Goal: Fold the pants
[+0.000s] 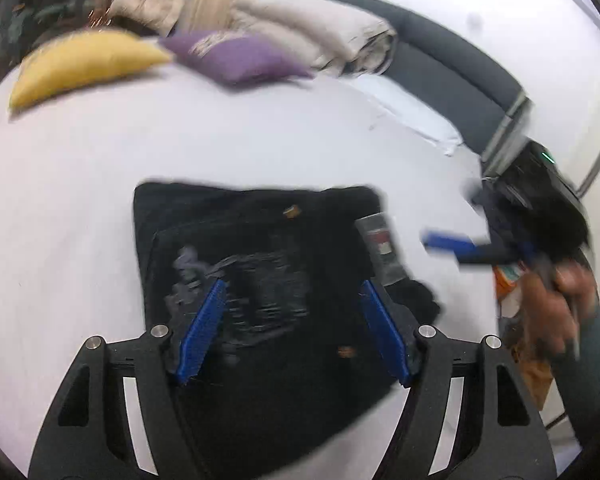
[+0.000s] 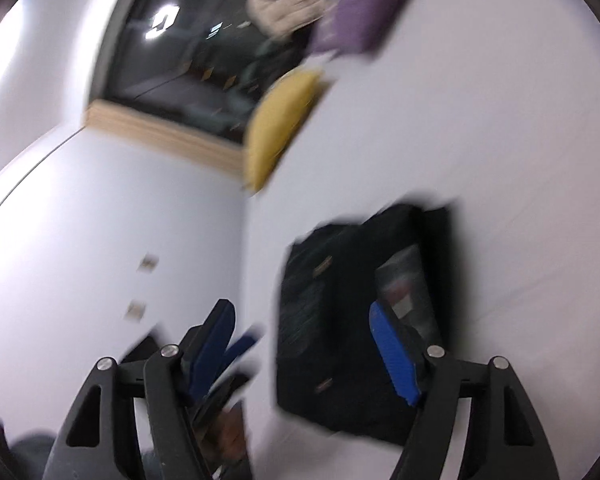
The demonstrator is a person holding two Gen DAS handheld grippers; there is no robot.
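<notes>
My fingers on the left gripper (image 1: 292, 332) are spread wide, blue pads apart with nothing between them, hovering over the black pants (image 1: 260, 280) that fill the lower centre of the left wrist view. The pants lie on the white bed sheet (image 1: 80, 200) as a compact, roughly square bundle, several layers thick, with a grey tag (image 1: 380, 248) showing toward their right edge. At the right of this frame my right gripper (image 1: 460, 246) hangs off the side of the bundle, its pads also parted and empty. A yellow cushion (image 1: 84, 68) and a purple cushion (image 1: 236, 56) sit at the upper left, well apart from the pants.

In the right wrist view the picture is smeared, but my right gripper (image 2: 304, 352) shows its fingers wide apart, holding nothing. The pants sit at lower centre right of that frame, flat on the sheet.

I judge the cloth soft, limp and light, not slippery; layers will slide over one another. I would pinch the stacked edge or a corner, catching every layer, rather than the middle.
</notes>
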